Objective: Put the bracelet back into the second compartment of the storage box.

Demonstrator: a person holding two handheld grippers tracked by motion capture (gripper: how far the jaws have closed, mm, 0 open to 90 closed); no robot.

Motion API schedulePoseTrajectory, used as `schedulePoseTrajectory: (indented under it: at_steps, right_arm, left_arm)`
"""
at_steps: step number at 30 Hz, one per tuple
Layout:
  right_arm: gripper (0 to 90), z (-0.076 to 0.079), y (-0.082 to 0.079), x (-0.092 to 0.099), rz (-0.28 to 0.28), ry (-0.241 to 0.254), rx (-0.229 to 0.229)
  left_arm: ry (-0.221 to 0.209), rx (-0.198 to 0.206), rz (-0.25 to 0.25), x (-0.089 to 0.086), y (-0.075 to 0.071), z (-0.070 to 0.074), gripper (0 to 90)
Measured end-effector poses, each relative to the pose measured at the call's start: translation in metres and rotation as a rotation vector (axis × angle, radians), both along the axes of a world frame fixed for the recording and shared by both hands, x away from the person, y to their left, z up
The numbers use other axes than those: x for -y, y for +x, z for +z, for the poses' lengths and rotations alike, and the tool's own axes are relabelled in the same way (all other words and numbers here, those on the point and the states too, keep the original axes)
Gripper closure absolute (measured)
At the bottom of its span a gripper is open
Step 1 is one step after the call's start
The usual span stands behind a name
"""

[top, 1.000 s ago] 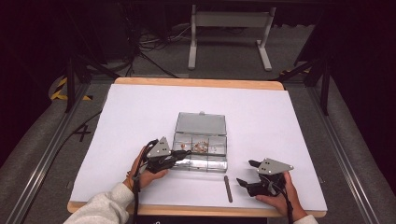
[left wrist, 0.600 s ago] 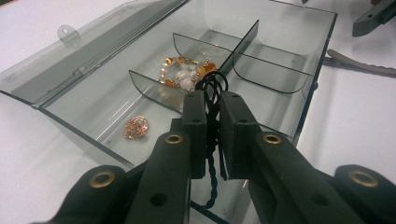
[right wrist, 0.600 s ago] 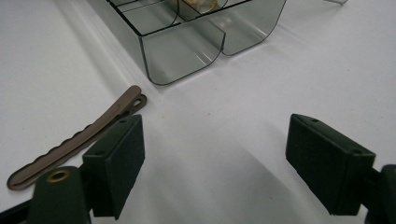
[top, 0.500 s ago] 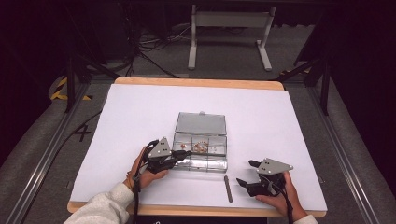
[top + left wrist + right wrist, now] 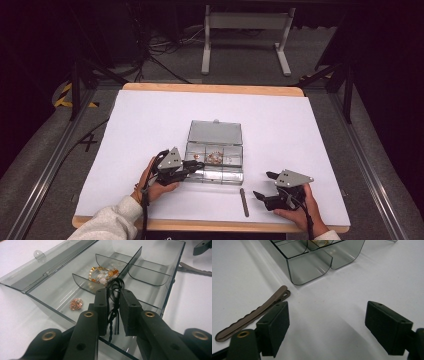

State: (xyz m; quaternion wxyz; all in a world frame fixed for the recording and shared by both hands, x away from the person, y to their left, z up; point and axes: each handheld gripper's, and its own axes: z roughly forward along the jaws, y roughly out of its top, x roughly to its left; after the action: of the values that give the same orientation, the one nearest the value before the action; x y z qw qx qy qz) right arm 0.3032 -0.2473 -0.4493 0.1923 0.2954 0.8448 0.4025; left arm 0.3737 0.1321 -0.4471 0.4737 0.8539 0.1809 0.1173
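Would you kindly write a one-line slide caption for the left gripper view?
Left tongs, just opening, straddle a black cord above a clear divided box holding a beaded bracelet and a rose-gold charm.

A fixed camera above the near edge looks forward and down over the whole white counter (image 5: 150, 125) and the dark floor beyond. The camera on the left tongs (image 5: 113, 312) peers from close range into the clear compartment box (image 5: 150, 275); the one on the right tongs (image 5: 327, 327) skims low across the counter. All three views share that box and the brown hair clip (image 5: 252, 315).
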Motion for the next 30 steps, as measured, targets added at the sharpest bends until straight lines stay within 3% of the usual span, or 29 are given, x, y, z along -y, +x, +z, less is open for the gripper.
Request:
schedulePoseTrajectory:
  at_steps: [10, 30]
  right_arm:
    - [20.0, 0.000, 0.000, 0.000, 0.001, -0.002, 0.001]
    - [20.2, 0.000, 0.001, 0.001, -0.012, 0.001, -0.003]
  left_arm:
    - [0.002, 0.009, 0.002, -0.002, 0.000, 0.001, 74.2]
    - [0.010, 0.076, -0.025, -0.007, -0.008, 0.011, 69.5]
